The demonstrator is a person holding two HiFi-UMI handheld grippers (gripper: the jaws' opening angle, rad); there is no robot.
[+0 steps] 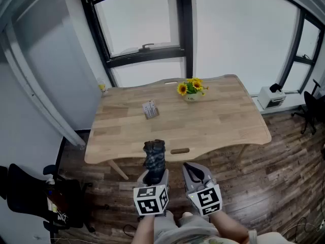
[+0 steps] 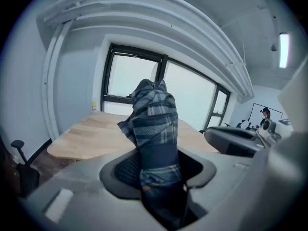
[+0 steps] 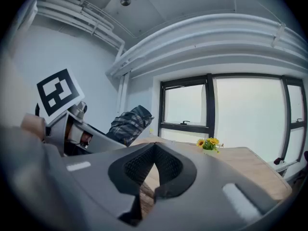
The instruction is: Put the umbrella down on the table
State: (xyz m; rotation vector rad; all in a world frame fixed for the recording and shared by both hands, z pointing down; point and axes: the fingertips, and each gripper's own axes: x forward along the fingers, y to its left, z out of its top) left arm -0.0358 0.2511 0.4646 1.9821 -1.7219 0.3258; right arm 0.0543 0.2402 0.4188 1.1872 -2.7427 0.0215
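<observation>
Left gripper (image 1: 154, 173) is nearest, low in the head view, just short of the counter's near edge. Its fingers (image 2: 123, 170) are clenched on the umbrella (image 1: 154, 155), which is folded, plaid, with a dark strap round it. Grip sits on the lower part. The rest sticks out past the fingertips toward the counter (image 1: 223, 126), tip overlapping the near edge in the head view. Can't tell if it touches the wood.

Right gripper (image 1: 194, 171) is just beside the left one, on the same side of the near edge. Its fingers (image 3: 138, 165) are closed together with nothing between them.

Near edge has a slot cutout (image 1: 179, 150) just right of the umbrella. Near half of the counter is bare, and so is the right side.

Small grey object (image 1: 150, 109) sits left of centre; can't tell what it is. Sunflower pot (image 1: 191, 89) stands by the middle of the far edge. Small yellow item (image 1: 103, 89) sits on the far left corner.

Off the counter:
- black chair (image 1: 23, 192) on the floor at the left
- white box (image 1: 271, 96) and another chair (image 1: 310, 111) beyond the right edge
- windows (image 1: 142, 19) behind the far edge
</observation>
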